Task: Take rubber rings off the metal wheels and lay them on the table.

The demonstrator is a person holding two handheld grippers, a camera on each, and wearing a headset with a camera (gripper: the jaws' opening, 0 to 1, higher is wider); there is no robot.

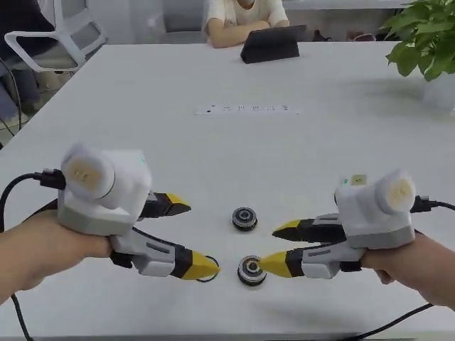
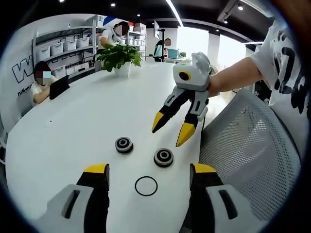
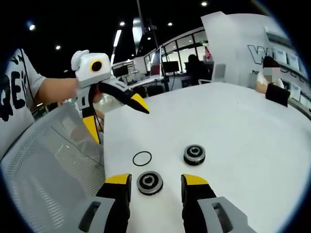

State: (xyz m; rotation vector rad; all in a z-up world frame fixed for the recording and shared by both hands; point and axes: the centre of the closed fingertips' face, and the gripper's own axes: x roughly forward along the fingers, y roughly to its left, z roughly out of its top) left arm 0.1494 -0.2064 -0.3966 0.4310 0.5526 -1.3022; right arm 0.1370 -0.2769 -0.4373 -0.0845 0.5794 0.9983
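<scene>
Two small metal wheels lie on the white table (image 1: pixel 227 149): the far wheel (image 1: pixel 244 218) (image 2: pixel 124 144) (image 3: pixel 194 154) and the near wheel (image 1: pixel 252 270) (image 2: pixel 164 157) (image 3: pixel 149 182). A loose black rubber ring (image 2: pixel 146 186) (image 3: pixel 142 158) lies flat beside the near wheel, partly hidden under a left fingertip (image 1: pixel 202 266) in the head view. My left gripper (image 1: pixel 190 236) (image 2: pixel 149 170) is open just above the ring. My right gripper (image 1: pixel 279 245) (image 3: pixel 156 179) is open, its jaws either side of the near wheel without closing on it. The two grippers face each other.
A power strip (image 1: pixel 247 109) lies mid-table. At the far end a person sits behind a dark tablet (image 1: pixel 270 42). A potted plant (image 1: pixel 426 35) stands far right. An office chair (image 1: pixel 57 35) is far left. A mesh chair (image 2: pixel 252 145) is near the table's front edge.
</scene>
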